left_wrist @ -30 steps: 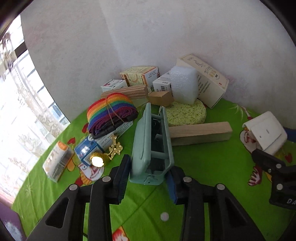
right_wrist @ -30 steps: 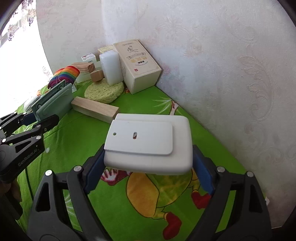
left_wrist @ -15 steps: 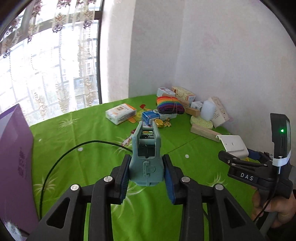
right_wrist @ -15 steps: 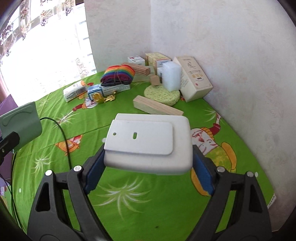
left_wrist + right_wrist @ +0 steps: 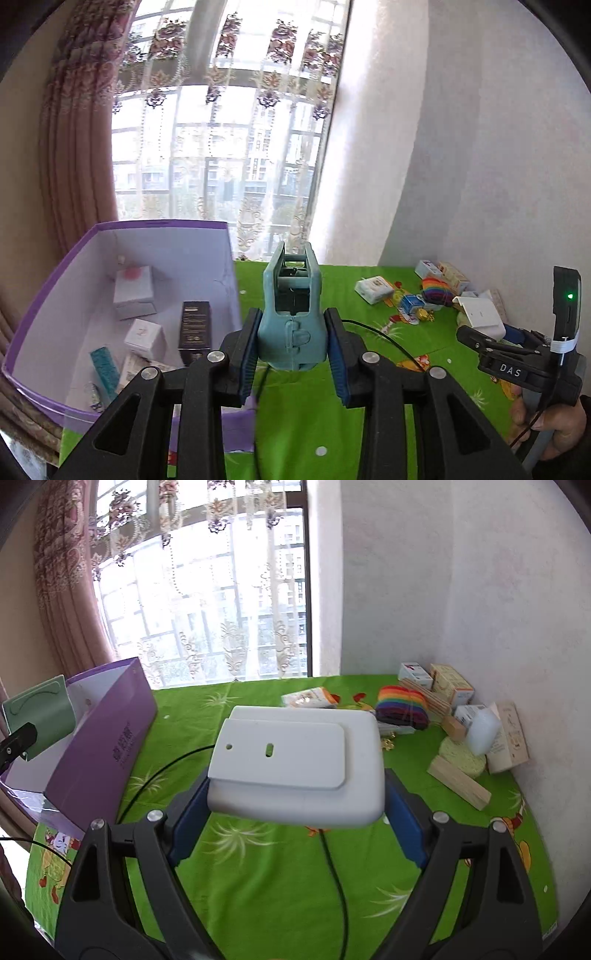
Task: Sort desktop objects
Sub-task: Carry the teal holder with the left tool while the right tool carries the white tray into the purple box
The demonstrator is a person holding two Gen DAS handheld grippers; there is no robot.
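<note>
A home room: floral curtains (image 5: 77,155), cartoon-print green tablecloth (image 5: 258,867).

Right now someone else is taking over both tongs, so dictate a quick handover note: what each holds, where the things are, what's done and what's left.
Left tongs: shut on the teal plastic hole punch, held in the air beside the open purple cardboard box.
Right tongs: shut on the white rounded plastic case, held above the green patterned tablecloth.
Done: several small boxes already lie in the purple box.
Left: drop both held items, then clear the pile by the wall: rainbow striped strap roll, long wooden block, round yellow sponge, cartons.
</note>
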